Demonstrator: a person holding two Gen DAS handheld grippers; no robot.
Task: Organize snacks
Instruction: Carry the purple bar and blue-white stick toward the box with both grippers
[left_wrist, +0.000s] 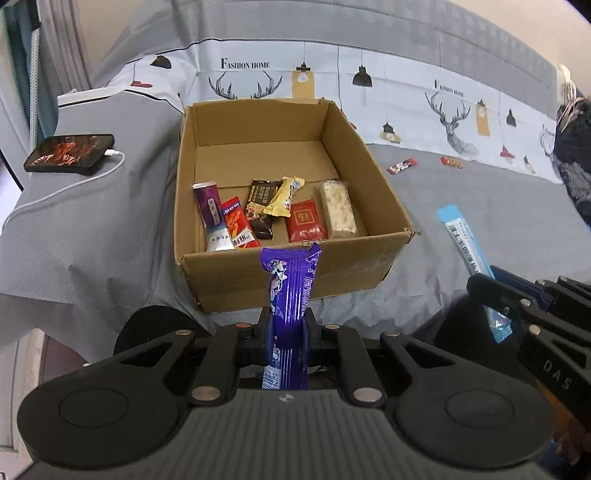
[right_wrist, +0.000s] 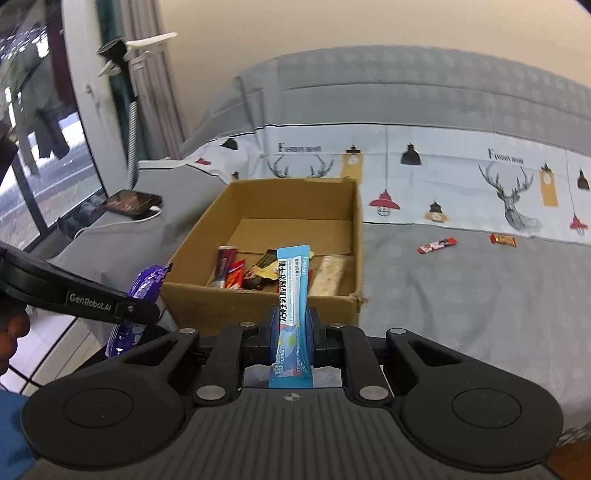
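Note:
An open cardboard box sits on the grey bed with several snack packets lying in its near half. My left gripper is shut on a purple snack bar that stands upright just before the box's near wall. In the right wrist view the same purple snack bar shows at the left. My right gripper is shut on a light blue stick packet, held upright in front of the box. Two small red snack packets lie loose on the bed, right of the box.
A phone on a white charging cable lies on the bed left of the box. A patterned white and grey pillow band runs behind the box. A dark bundle lies at the far right. A window is at the left.

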